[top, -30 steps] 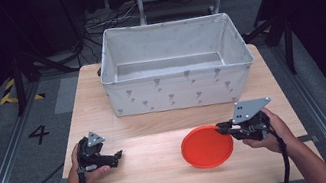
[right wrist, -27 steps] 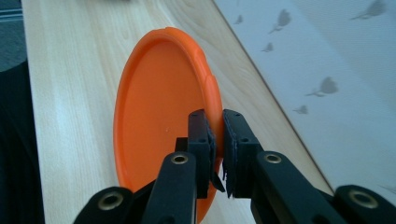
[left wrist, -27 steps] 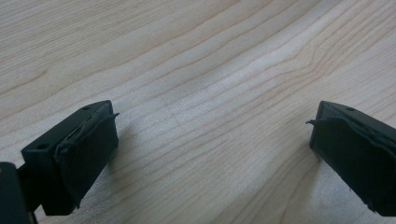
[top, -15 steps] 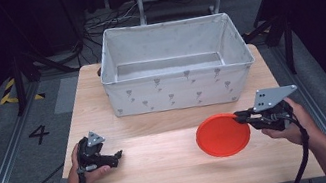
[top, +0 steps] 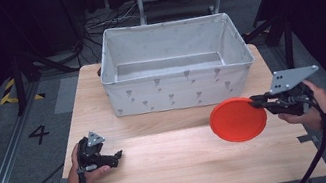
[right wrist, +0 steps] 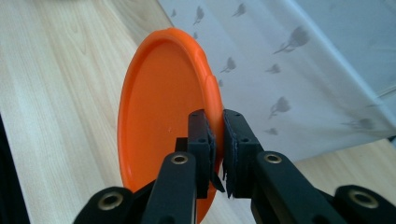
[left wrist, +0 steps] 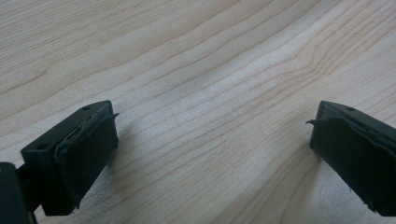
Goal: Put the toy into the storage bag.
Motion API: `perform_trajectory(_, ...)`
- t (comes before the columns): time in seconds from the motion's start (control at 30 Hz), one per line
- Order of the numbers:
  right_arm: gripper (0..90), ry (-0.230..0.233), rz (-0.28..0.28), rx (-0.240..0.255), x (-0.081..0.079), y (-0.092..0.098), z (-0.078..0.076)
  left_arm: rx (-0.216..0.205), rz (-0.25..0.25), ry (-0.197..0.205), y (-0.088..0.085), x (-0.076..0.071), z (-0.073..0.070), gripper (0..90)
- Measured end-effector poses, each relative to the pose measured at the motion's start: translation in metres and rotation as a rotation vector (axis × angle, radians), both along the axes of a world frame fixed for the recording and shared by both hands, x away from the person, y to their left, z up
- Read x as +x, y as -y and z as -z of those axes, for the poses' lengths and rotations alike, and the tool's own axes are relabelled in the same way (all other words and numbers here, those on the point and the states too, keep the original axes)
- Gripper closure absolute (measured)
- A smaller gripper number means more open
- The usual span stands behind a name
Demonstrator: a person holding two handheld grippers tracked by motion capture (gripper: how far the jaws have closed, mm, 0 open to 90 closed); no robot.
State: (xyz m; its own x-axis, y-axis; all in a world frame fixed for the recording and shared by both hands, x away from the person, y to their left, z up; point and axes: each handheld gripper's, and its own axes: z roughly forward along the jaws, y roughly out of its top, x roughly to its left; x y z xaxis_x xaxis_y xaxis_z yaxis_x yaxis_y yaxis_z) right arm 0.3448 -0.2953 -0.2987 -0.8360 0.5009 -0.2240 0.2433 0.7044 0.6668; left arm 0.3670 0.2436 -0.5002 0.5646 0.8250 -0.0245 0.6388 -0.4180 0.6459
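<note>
High view: my right gripper (top: 258, 101) pinches the plate's (top: 237, 119) rim, lifted off the table (top: 175, 170) near its right edge, just before the bin (top: 180, 86). Left gripper view: my left gripper (left wrist: 210, 140) is spread over bare wood. Right gripper view: plate edge-on beside the bin wall.

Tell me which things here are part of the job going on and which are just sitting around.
Part of the job:
- orange plate, pinched by its rim
- right gripper, shut on the plate
- white fabric bin, close behind the plate, probably where it goes

Just sitting around:
- left gripper, jaws open, resting on the wooden table
- cables on the floor behind the table
</note>
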Motion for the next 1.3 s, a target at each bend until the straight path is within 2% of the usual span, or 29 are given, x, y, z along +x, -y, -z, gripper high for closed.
perform_trajectory(0.3, 82.7, 0.031, 0.002, -0.005, 0.009, 0.002, -0.031, 0.0, 0.0, 0.0, 0.0, 0.0, 0.0, 1.3)
perform_trajectory(0.37, 82.7, 0.033, 0.002, 0.005, 0.01, -0.001, -0.037, 0.0, 0.0, 0.0, 0.0, 0.0, 0.0, 1.3)
perform_trajectory(0.57, 82.7, 0.042, 0.007, -0.018, 0.017, -0.011, -0.049, 0.0, 0.0, 0.0, 0.0, 0.0, 0.0, 1.3)
perform_trajectory(0.67, 82.7, 0.041, 0.0, -0.047, 0.02, -0.019, -0.054, 0.001, -0.001, 0.001, 0.0, 0.0, 0.0, 1.3)
perform_trajectory(0.73, 82.7, 0.049, -0.003, -0.043, 0.021, -0.022, -0.061, 0.001, -0.001, 0.001, 0.0, 0.0, 0.0, 1.5)
perform_trajectory(0.87, 82.6, 0.08, -0.003, -0.04, 0.023, -0.024, -0.073, 0.001, 0.0, 0.002, 0.0, 0.0, 0.0, 1.5)
perform_trajectory(1.0, 82.6, 0.108, -0.001, -0.011, 0.025, -0.024, -0.084, -0.002, -0.005, 0.004, 0.0, -0.001, 0.0, 1.6)
perform_trajectory(1.3, 82.6, 0.165, 0.011, -0.001, 0.035, -0.022, -0.107, -0.002, -0.005, 0.005, 0.0, -0.001, 0.0, 1.7)
